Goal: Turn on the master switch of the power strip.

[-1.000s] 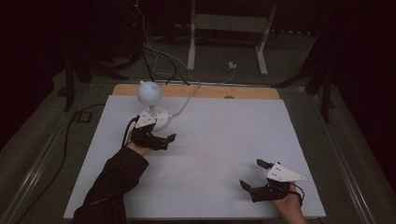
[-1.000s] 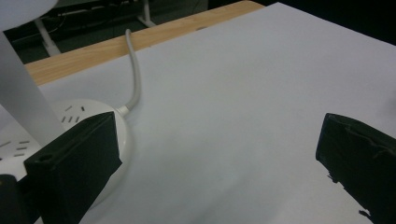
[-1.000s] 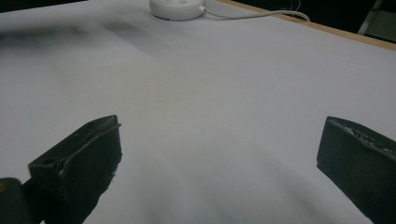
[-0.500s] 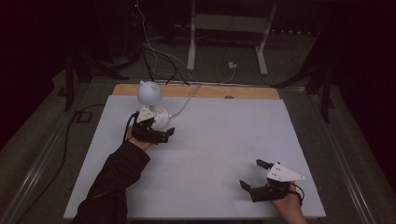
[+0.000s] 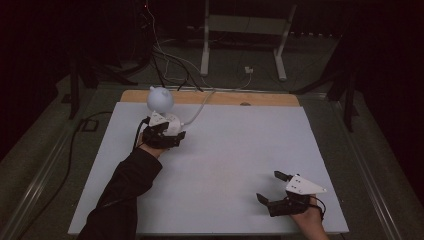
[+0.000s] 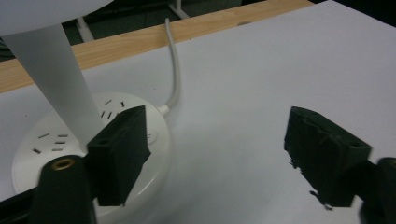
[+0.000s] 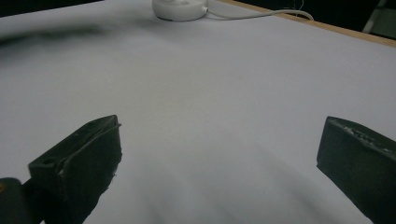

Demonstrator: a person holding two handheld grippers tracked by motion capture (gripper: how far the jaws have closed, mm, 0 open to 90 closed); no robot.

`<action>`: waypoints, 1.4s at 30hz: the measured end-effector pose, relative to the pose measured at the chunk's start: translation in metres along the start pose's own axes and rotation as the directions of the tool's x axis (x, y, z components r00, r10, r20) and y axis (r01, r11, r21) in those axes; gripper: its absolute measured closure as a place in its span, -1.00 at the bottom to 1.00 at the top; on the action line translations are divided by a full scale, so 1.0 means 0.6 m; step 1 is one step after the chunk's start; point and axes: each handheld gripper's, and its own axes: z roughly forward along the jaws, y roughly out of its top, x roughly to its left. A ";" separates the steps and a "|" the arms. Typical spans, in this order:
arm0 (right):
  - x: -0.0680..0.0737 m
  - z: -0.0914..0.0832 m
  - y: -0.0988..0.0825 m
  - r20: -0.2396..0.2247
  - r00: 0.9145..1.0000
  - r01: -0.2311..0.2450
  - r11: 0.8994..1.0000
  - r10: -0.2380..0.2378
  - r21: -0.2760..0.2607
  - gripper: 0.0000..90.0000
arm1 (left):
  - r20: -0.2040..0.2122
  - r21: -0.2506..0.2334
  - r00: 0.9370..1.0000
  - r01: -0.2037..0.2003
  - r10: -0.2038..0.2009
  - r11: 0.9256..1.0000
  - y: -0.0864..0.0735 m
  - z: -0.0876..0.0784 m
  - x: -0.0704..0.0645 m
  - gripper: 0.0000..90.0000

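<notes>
Scene: white-topped counter [image 5: 225, 165] w/ a wood strip along the far edge, dark room around it.
Thing in play: small white desk lamp [image 5: 161, 100] w/ round head, sitting on a round base [image 6: 93, 154] w/ slot-like marks, far left of the counter; its white cord [image 6: 173, 70] is running off over the far edge.
Left gripper [image 5: 167, 136]: hovering right at the base. Fingers [image 6: 119, 151] have just been closing in, now roughly mid-width; one is sitting over the base's rim, the other is out over bare counter. Nothing pinched between them yet afaict.
Right gripper [image 5: 272, 187]: parked near the front right corner, well apart from the lamp. Fingers [image 7: 81, 156] are spread wide, holding nothing.
Step, imo: left side is lining up on the base, maybe for a press on it or a grab at the rim.
Risk 1: lamp looks top-heavy, so a sideways nudge on the thin stem could be tipping it.
Risk 2: the base edge looks smooth and rounded, so fingers closing on it could be slipping off and shoving the whole thing.
Risk 3: cord is snagging if the lamp gets dragged.
Count: 1 lamp, 1 cord, 2 grippers, 1 counter.
</notes>
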 end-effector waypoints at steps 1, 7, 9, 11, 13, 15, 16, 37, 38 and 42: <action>0.000 0.000 0.000 0.000 1.000 0.001 1.000 -0.001 0.000 -1.00 | 0.000 0.000 1.000 0.000 0.000 1.000 0.000 0.000 0.000 -0.34; 0.000 0.000 0.000 -0.001 1.000 -0.002 1.000 0.002 0.000 -1.00 | -0.029 -0.017 1.000 -0.009 0.009 1.000 0.001 0.003 -0.002 0.04; 0.000 0.000 0.000 -0.003 1.000 -0.002 1.000 0.002 0.000 -1.00 | -0.035 -0.002 0.999 -0.007 0.007 1.000 0.002 0.008 0.000 0.19; 0.000 0.000 0.000 -0.002 1.000 -0.002 1.000 0.002 -0.001 -1.00 | -0.049 0.006 0.999 -0.014 0.014 1.000 0.002 0.011 0.001 0.34; 0.000 0.000 0.000 -0.002 1.000 -0.003 1.000 0.003 -0.002 -1.00 | -0.049 0.010 0.999 -0.008 0.009 1.000 0.003 0.013 0.002 0.47; 0.000 0.000 0.000 -0.002 1.000 -0.006 1.000 0.006 -0.003 -1.00 | -0.064 0.020 0.998 0.002 0.000 1.000 0.004 0.018 0.005 0.59; 0.000 0.000 0.000 -0.002 1.000 -0.005 1.000 0.005 -0.003 -1.00 | -0.073 0.022 0.997 0.007 -0.005 1.000 0.005 0.020 0.006 0.62; -0.001 0.000 -0.001 -0.007 1.000 -0.010 1.000 0.010 -0.002 -1.00 | -0.130 0.062 0.988 -0.074 0.081 0.995 -0.005 0.058 0.010 1.00; -0.001 0.000 -0.001 -0.007 1.000 -0.010 1.000 0.010 -0.001 -1.00 | -0.130 0.062 0.988 -0.074 0.081 0.995 -0.005 0.058 0.010 1.00; -0.001 0.000 -0.001 -0.006 1.000 -0.010 1.000 0.010 -0.001 -1.00 | -0.176 0.070 0.980 -0.078 0.089 0.995 -0.006 0.066 0.014 1.00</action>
